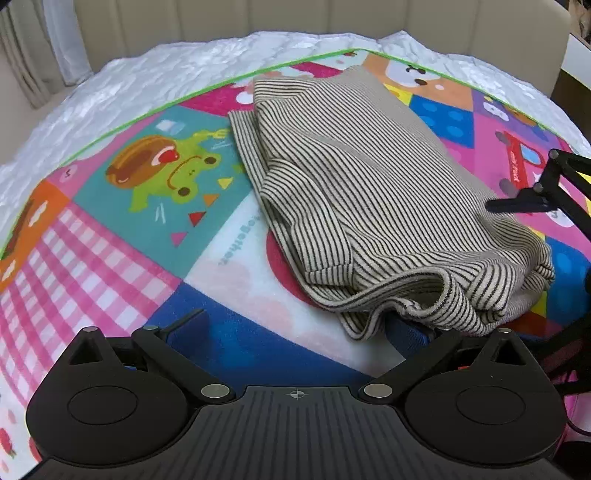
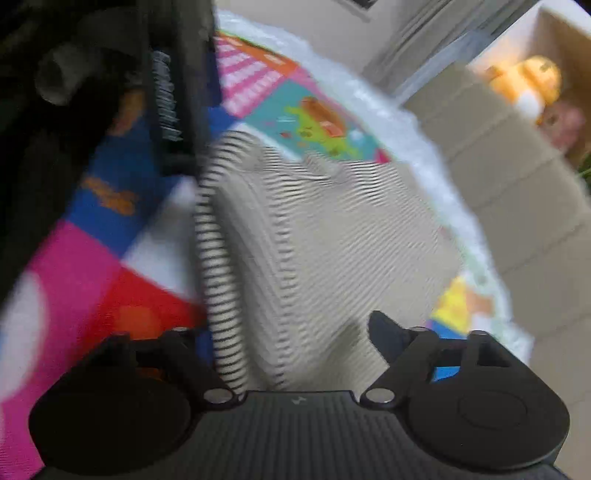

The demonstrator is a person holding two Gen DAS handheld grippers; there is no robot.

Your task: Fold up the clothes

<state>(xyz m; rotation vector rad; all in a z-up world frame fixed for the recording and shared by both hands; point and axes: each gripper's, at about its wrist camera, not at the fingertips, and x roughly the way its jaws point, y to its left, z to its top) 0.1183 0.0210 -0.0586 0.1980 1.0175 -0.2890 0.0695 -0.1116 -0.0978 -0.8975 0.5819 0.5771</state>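
A beige sweater with thin black stripes [image 1: 369,177] lies folded in several layers on a colourful cartoon play mat [image 1: 155,192]. My left gripper [image 1: 295,326] stands open at the sweater's near edge, its right finger [image 1: 410,334] tucked under the rumpled hem and its left finger on bare mat. In the same view my right gripper [image 1: 524,203] reaches in from the right, one dark finger touching the sweater's side. The right wrist view is motion-blurred: the sweater [image 2: 332,229] fills the gap of the open right gripper [image 2: 284,332]. The left gripper [image 2: 173,110] shows dark at the upper left.
The mat lies on a white quilted cover [image 1: 122,74] over a bed with a beige padded headboard [image 1: 295,18]. Curtains [image 1: 22,55] hang at the far left. Cardboard boxes [image 2: 517,206] and a soft toy [image 2: 535,85] stand beyond the bed.
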